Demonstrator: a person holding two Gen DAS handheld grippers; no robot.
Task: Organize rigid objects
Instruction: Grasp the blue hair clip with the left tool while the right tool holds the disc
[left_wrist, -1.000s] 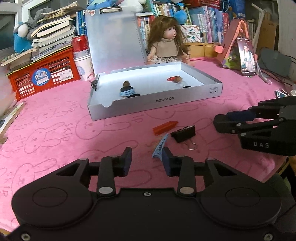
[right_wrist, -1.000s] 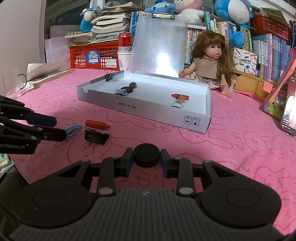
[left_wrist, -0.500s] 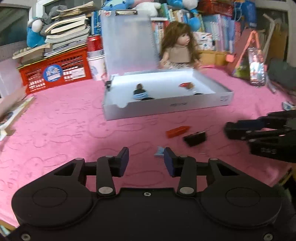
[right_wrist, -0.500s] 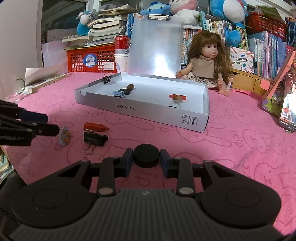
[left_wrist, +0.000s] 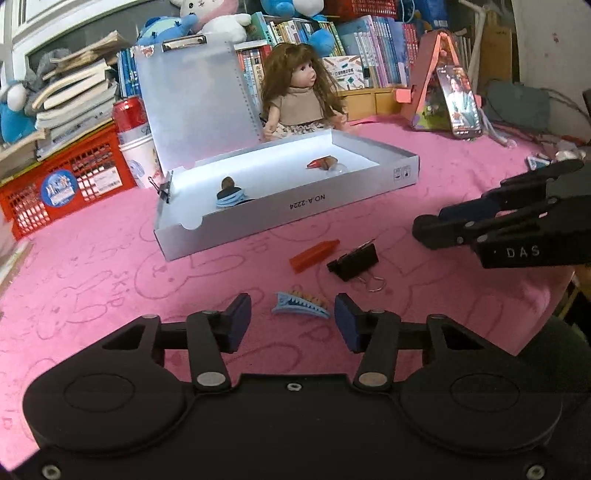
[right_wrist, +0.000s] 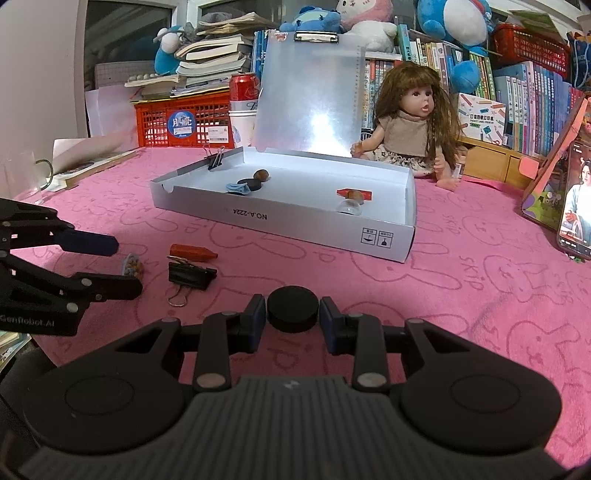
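We take the white box (right_wrist: 317, 225) as our landmark. In front of it, our right gripper (right_wrist: 292, 317) pinches a black puck (right_wrist: 292, 308), ready to carry it in. Left of that, our left gripper (left_wrist: 291, 321) has just been opening; its spread jaws flank the blue hair clip (left_wrist: 300, 305) on the pink cloth (left_wrist: 92, 280), untouched.

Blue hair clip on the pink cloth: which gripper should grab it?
Probably the left gripper: its jaws, just opening, are empty and the blue hair clip lies right before them. The right gripper holds a black disc.
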